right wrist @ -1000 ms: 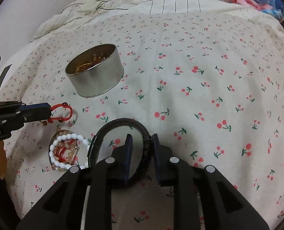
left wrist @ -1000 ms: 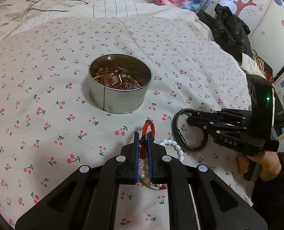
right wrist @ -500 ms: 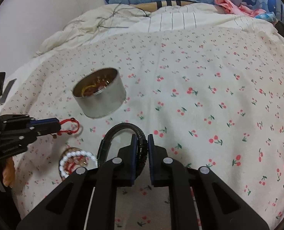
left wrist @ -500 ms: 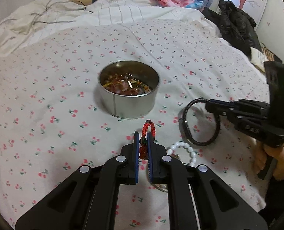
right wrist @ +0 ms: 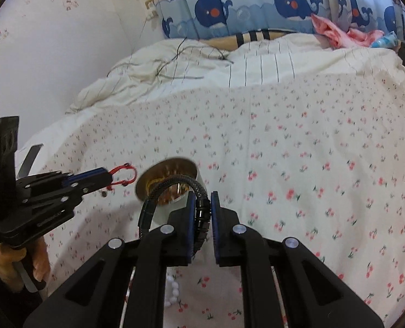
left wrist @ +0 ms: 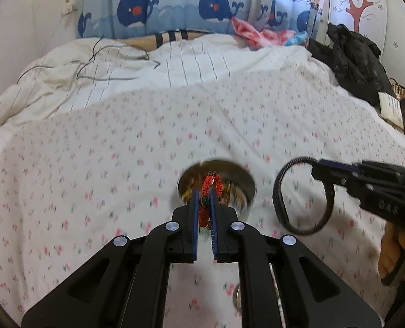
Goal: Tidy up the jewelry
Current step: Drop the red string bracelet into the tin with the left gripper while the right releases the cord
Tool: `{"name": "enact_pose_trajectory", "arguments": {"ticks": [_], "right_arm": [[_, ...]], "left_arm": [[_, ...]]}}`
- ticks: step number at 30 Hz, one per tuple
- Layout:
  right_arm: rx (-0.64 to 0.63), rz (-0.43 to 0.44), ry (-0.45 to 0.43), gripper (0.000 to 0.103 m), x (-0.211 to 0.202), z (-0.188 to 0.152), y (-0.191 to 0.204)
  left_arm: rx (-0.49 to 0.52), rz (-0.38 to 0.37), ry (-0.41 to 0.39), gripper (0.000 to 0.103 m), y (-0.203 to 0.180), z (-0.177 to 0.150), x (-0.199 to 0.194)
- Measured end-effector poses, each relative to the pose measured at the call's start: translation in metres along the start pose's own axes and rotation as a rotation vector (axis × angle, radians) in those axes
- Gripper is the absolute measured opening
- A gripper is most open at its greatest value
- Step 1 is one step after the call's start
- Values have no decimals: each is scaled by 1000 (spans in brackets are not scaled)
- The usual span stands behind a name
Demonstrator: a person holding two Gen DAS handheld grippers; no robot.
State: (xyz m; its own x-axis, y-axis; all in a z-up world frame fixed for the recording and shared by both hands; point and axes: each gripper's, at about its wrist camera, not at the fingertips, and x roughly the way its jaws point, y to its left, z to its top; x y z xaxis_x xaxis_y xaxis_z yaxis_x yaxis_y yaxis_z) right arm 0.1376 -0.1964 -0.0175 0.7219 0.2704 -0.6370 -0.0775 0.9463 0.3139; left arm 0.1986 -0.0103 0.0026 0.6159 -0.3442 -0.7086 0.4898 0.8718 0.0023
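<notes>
My left gripper (left wrist: 204,195) is shut on a red cord bracelet (left wrist: 211,184) and holds it in the air, in front of the round metal tin (left wrist: 243,186) of jewelry. The bracelet also shows in the right wrist view (right wrist: 123,175). My right gripper (right wrist: 202,201) is shut on a black braided bracelet (right wrist: 158,188), lifted near the tin (right wrist: 169,168). In the left wrist view the black bracelet (left wrist: 280,191) hangs right of the tin. A white bead bracelet (right wrist: 172,287) lies on the bed below my right gripper.
The cherry-print bedspread (right wrist: 298,150) covers the bed. A striped white duvet (left wrist: 175,63) with cables is bunched at the back. A black jacket (left wrist: 358,60) lies at the right edge. A whale-print curtain (right wrist: 270,8) hangs behind.
Both grippers rose off the bedspread with their bracelets and tilted up. The tin now sits closer under both. The bead bracelets stayed on the bed.
</notes>
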Motion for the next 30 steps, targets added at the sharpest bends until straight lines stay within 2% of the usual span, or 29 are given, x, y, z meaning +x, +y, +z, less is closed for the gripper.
{"name": "enact_pose_trajectory", "arguments": {"ticks": [9,15,17,18,19,20,23,26,30], "right_arm": [[36,-13,-12,12,-3,1,-13],[41,-21,-24,12,-3,3,-17],[42,-22,-23,12,-2,5,-17],[42,-23,-24,12,-1,6,-17],[43,-21,-23,12,0,8,-18],[45,-18,-22,12,2,10,-18],[34,-7,-25,12,8,20,-12],[-1,4,-15,12,21,32,4],[-69,-14,5,12,44,38,29]], "left_arm": [[-10,-19,38,7,-8,13,48],[-10,-2,122,11,-6,12,74],[-32,-19,121,18,1,13,71],[-55,-37,115,32,6,14,66],[-70,-46,110,51,10,15,64],[-100,-53,93,57,17,16,57],[-155,-14,64,61,40,12,37],[-225,40,55,69,62,2,22],[-299,109,44,76,80,-11,15]]}}
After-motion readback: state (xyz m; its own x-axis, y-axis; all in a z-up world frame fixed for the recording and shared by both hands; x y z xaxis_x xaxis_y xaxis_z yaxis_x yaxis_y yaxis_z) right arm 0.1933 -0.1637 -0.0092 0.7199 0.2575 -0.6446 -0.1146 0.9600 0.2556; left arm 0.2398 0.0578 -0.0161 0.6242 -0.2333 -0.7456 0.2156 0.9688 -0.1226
